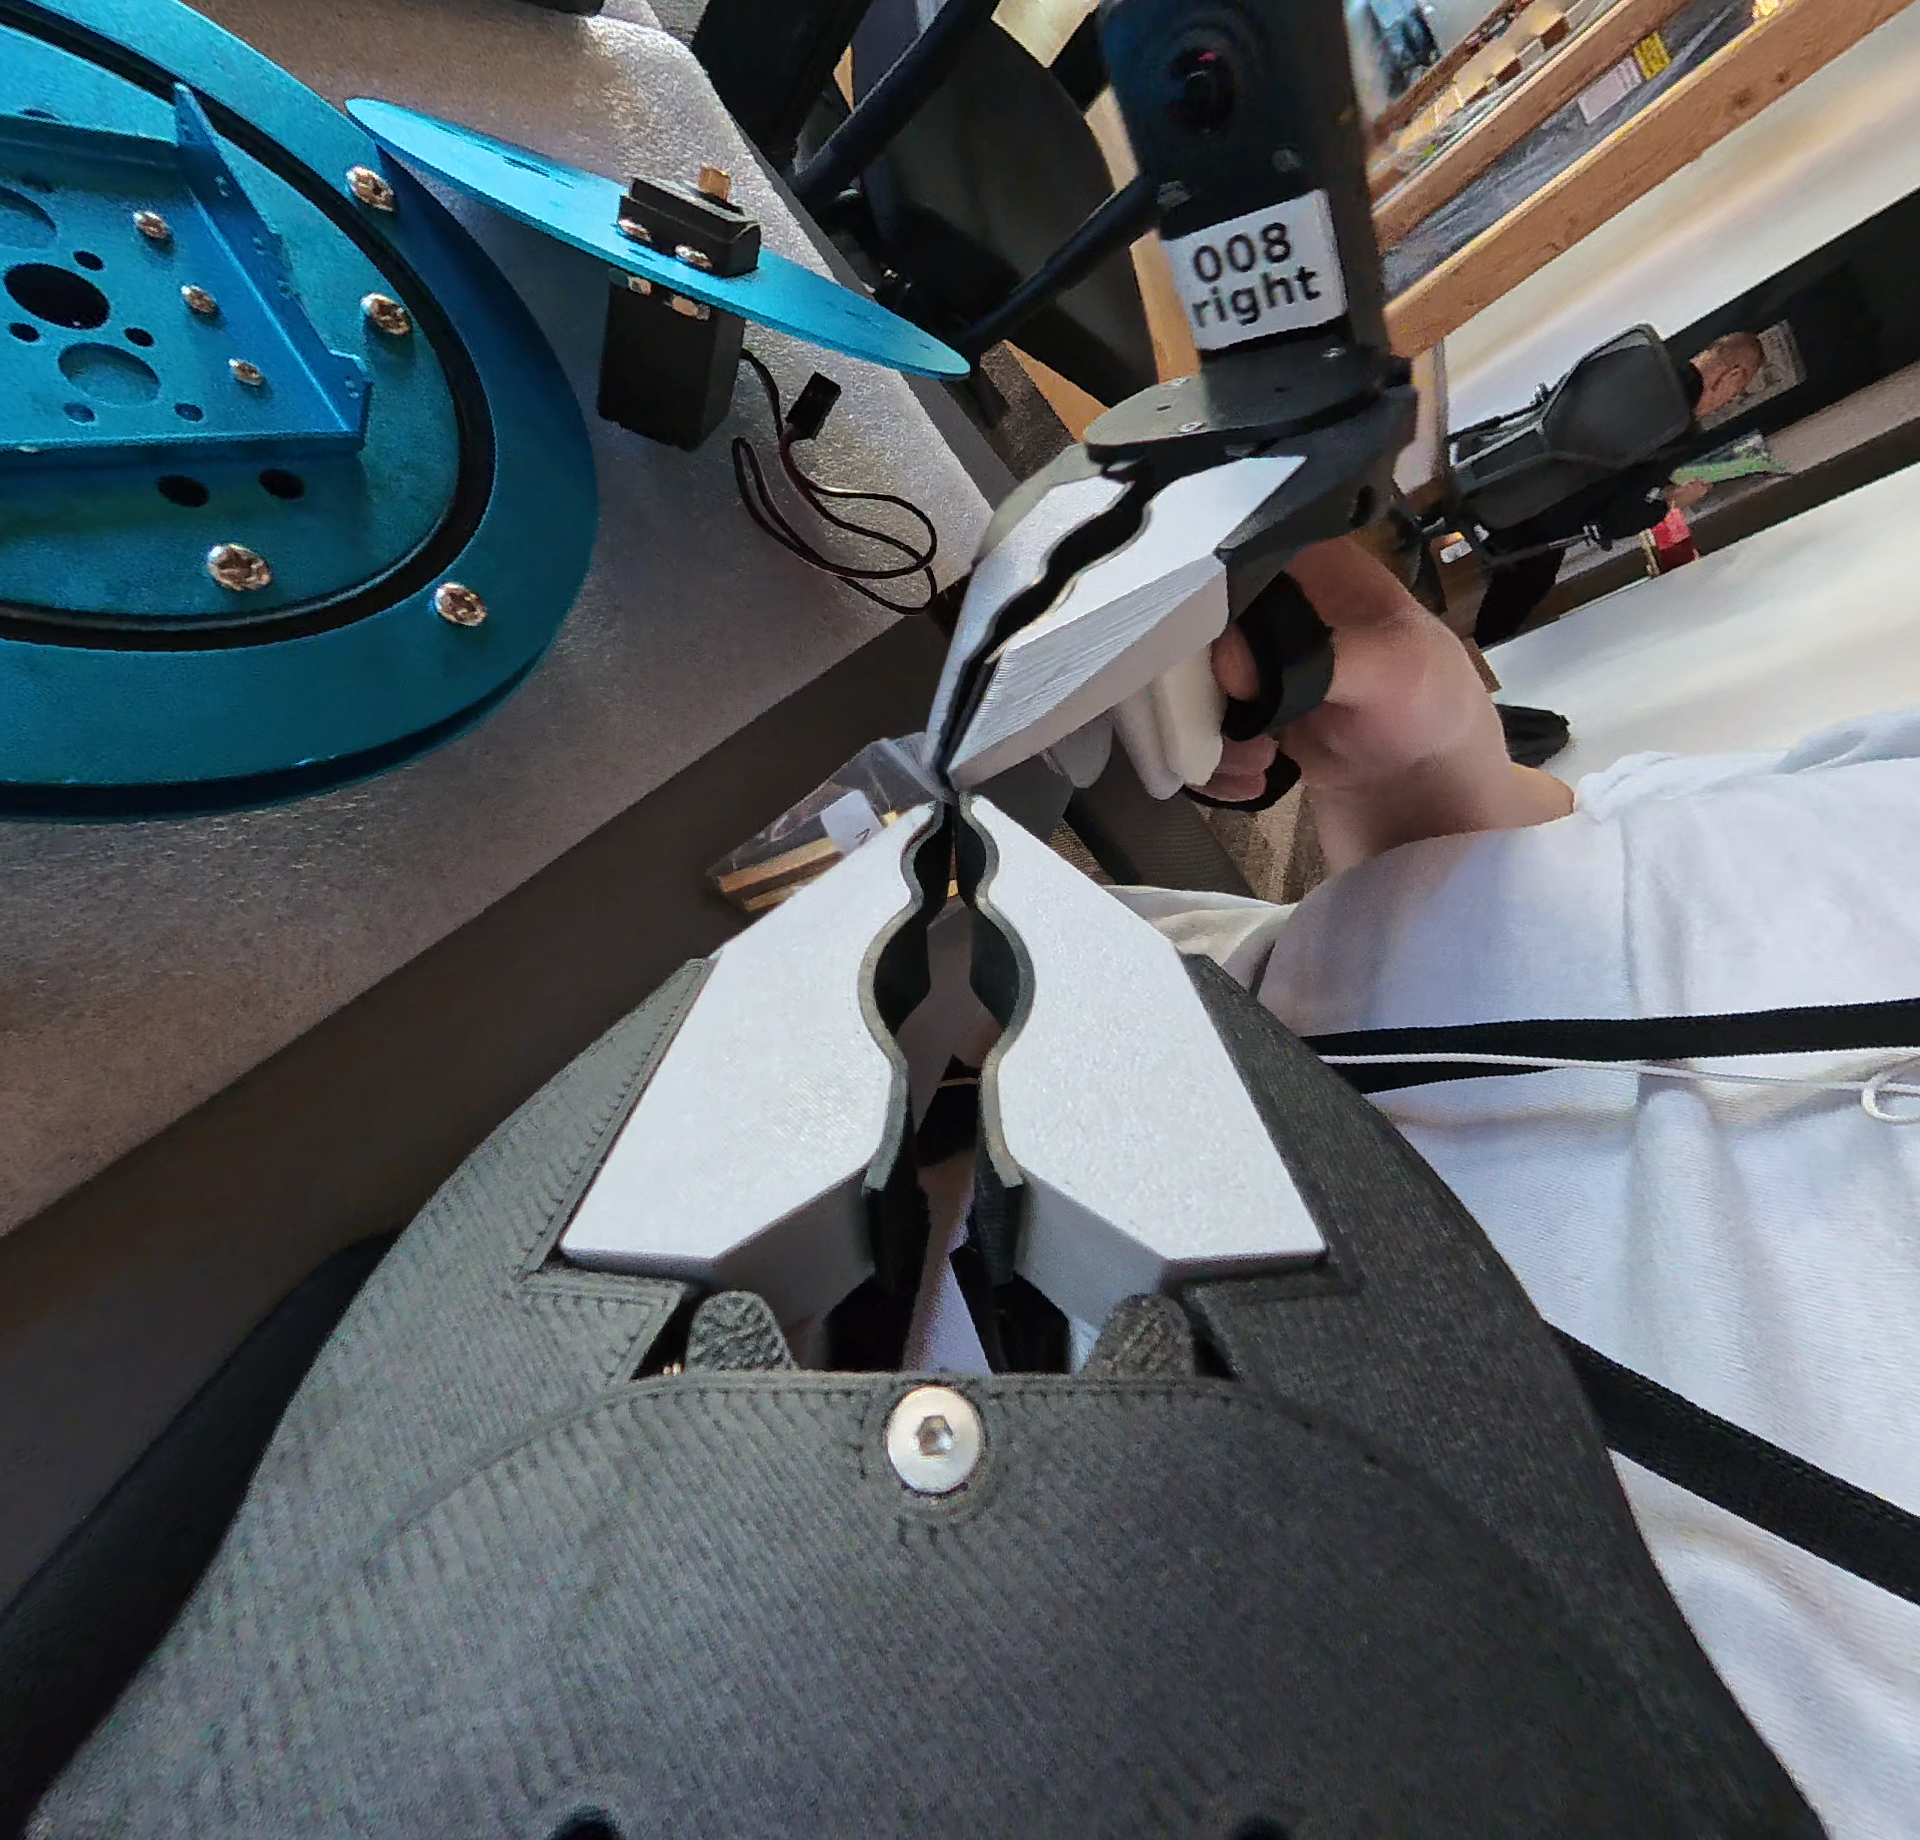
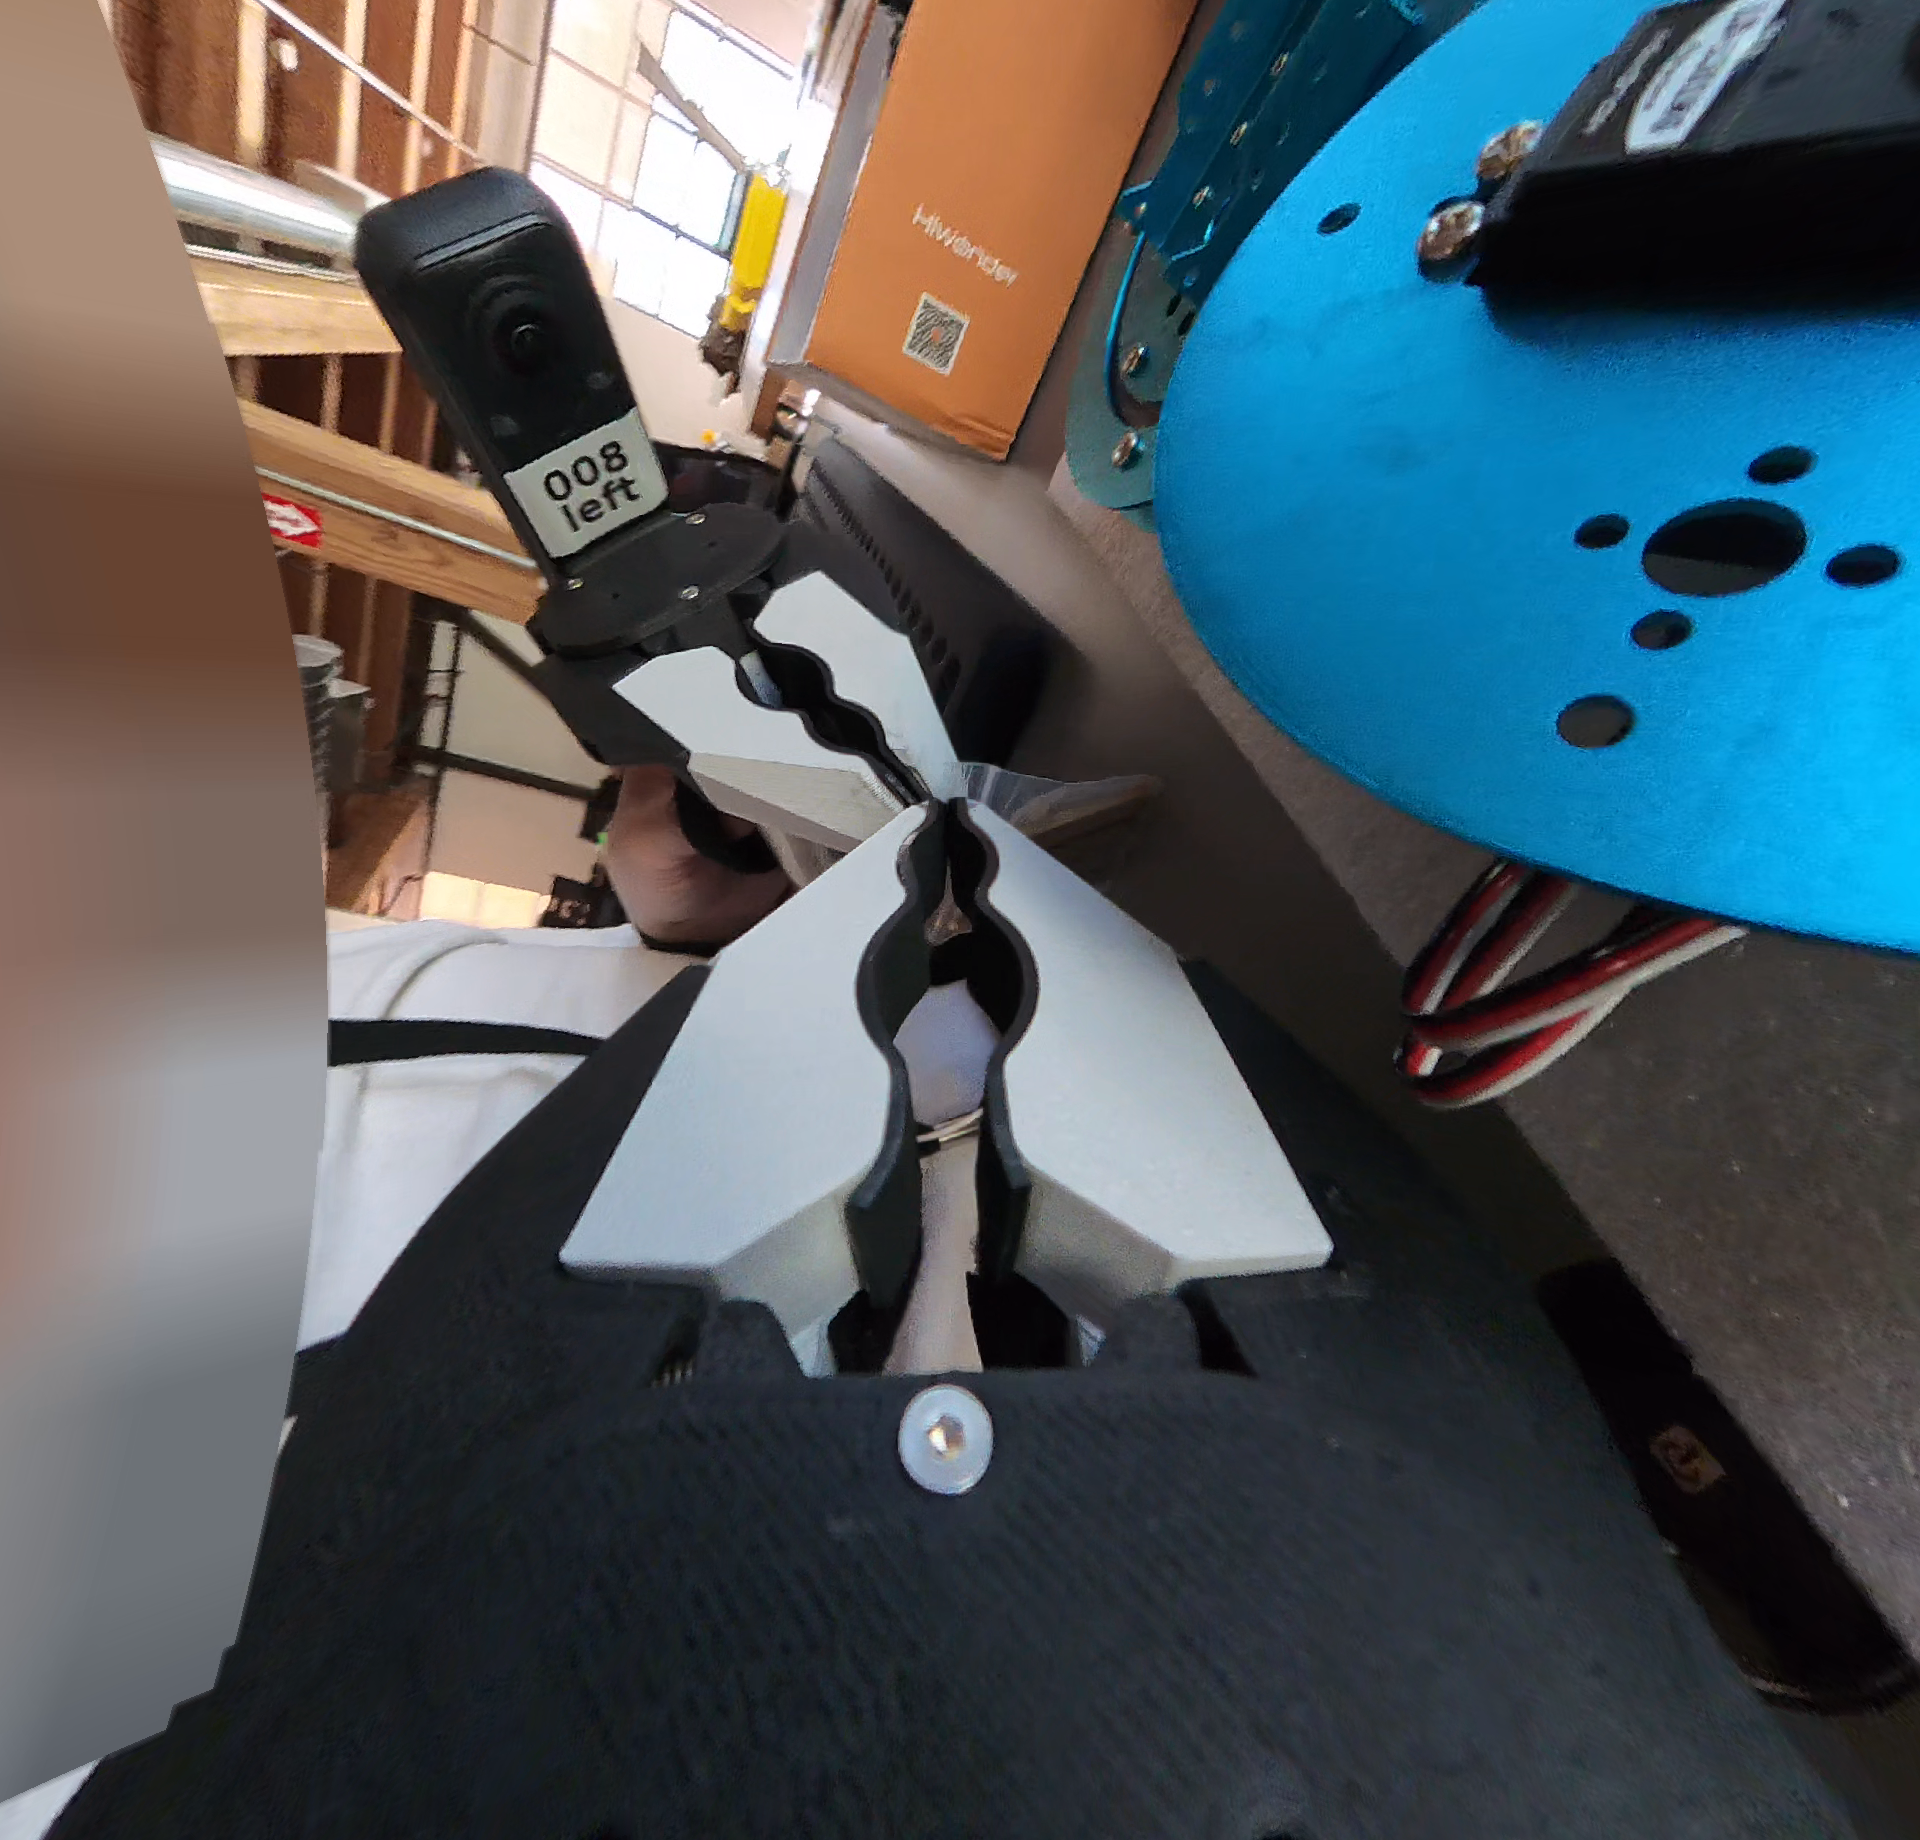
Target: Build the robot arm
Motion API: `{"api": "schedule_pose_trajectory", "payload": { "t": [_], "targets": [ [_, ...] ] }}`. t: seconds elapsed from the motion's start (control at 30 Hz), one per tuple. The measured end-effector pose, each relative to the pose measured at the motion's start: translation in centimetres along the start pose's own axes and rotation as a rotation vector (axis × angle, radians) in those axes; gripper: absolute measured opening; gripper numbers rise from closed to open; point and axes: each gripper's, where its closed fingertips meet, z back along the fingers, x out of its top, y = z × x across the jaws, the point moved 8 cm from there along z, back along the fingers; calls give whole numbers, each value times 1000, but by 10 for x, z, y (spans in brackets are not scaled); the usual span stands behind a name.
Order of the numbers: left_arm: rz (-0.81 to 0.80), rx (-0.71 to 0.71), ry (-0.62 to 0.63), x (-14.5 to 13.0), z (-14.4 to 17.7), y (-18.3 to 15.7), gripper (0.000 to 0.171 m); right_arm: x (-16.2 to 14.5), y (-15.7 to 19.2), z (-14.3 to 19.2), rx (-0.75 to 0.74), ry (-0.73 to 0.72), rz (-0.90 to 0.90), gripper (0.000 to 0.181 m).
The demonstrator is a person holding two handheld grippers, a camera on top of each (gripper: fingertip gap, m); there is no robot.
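My left gripper (image 1: 951,819) and my right gripper (image 1: 948,774) meet tip to tip just off the table's front edge, above a person's white-clothed lap (image 1: 1558,1115). Both are shut. A small clear plastic bag (image 1: 831,824) with a white label sits at the meeting tips, and both seem to pinch it. In the right wrist view my right gripper (image 2: 940,814) has a bit of shiny plastic between its fingers, and the bag (image 2: 1003,780) sticks out past the tips. My left gripper (image 2: 912,791) comes in from the upper left.
On the grey table mat (image 1: 312,907) lie a round blue metal base (image 1: 260,647) and a blue disc (image 1: 831,320) with a black servo (image 1: 670,356) and its wires (image 1: 831,523). The disc (image 2: 1507,543) is close on my right. An orange box (image 2: 997,180) stands behind. Left and right tips are no more than a few centimetres apart.
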Motion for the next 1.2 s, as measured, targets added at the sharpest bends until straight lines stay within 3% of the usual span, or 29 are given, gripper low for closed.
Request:
{"api": "schedule_pose_trajectory", "payload": {
  "t": [0.1,0.23,0.5,0.57,0.67,0.7,0.8,0.87,0.9,1.1,1.2],
  "targets": [
    [17,-28,-7,-2,-1,0,0,0,0,2,28,18,14,0],
    [28,-25,-29,-2,-1,2,0,1,1,3,-63,23,120,0],
    [49,-30,-72,-5,1,6,0,-2,2,5,-111,10,143,0],
    [46,16,-139,-1,11,10,0,-1,-6,15,-263,3,207,0],
    [86,10,-182,1,22,17,0,11,9,30,-19,-166,126,0],
    [103,-9,-183,-1,19,17,0,13,10,30,-9,-185,146,0],
    [111,-33,-149,-1,10,14,0,6,9,13,-99,-82,227,0],
    [115,-31,-143,0,10,14,0,1,6,1,-148,-54,243,22],
    [121,-31,-148,1,10,15,0,-1,6,-3,-148,-49,243,24],
    [134,-32,-149,1,9,16,0,-2,7,-10,-95,-59,156,20],
    [127,-29,-143,1,8,15,0,0,5,-8,-149,-60,167,9]
  ]
}}
